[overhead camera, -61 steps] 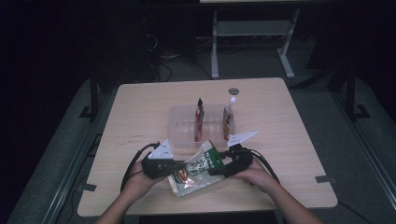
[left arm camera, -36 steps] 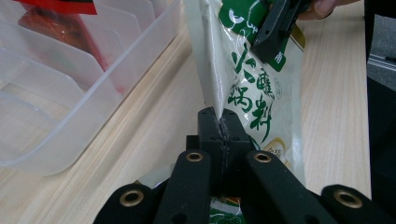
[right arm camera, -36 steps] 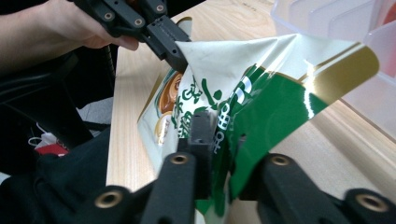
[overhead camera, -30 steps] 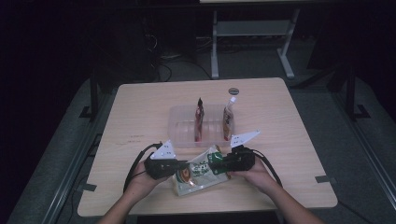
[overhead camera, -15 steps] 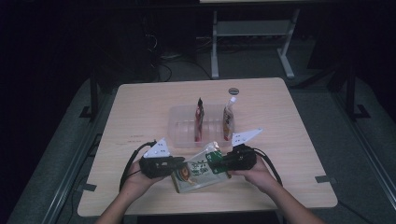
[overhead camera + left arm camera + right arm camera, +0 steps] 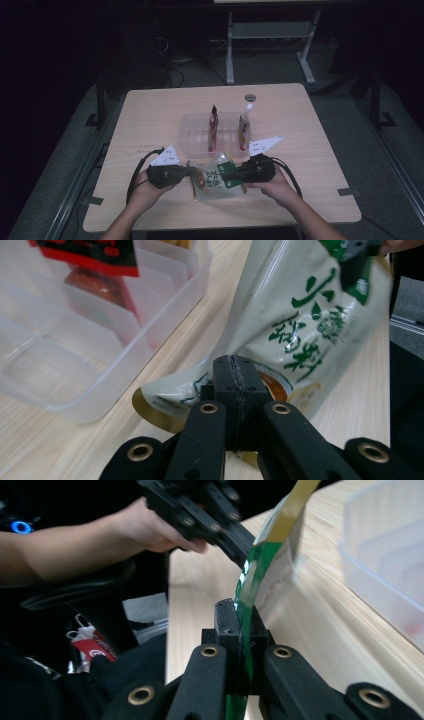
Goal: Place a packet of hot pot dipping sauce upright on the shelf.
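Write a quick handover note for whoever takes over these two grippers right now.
Left gripper: shut on the glossy white-and-green food pouch, at one edge.
Right gripper: shut on the opposite edge.
Pouch is held between them at the table's near edge, just in front of the clear plastic divided tray.
Done: two sachets stand in the tray.
Left: probably placing this pouch into a free slot.

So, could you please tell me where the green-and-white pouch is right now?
In the high view the green-and-white pouch is near the table's front edge, clamped between the left hand-held gripper and the right hand-held gripper, just in front of the clear tray.
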{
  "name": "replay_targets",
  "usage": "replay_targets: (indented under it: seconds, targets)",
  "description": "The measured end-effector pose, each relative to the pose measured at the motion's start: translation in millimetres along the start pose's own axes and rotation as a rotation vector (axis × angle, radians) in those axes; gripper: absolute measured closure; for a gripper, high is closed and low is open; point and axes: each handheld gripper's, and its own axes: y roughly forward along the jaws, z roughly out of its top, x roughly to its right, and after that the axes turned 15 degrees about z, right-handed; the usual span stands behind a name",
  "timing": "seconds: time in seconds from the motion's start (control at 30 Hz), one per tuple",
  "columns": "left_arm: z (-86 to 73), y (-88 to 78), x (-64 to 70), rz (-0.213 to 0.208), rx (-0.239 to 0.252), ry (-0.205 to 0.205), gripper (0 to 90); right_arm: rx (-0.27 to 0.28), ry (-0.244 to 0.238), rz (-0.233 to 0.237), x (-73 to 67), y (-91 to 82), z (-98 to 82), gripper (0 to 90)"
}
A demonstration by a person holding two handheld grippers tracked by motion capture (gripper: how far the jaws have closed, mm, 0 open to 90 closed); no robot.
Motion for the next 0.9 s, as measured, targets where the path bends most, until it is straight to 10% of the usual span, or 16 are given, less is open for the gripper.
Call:
replay_targets:
  seconds: [0.6,0.9]
  targets:
    - [11.4,27.1,36.7,-0.146,-0.012,0.038,89.8,-0.020,-0.077,0.040,-14.5,15.1,16.2,90.0]
    - [7.4,23.2,27.4,-0.153,-0.014,0.001,84.5,-0.016,-0.092,0.034,-15.6,13.6,17.4,90.0]
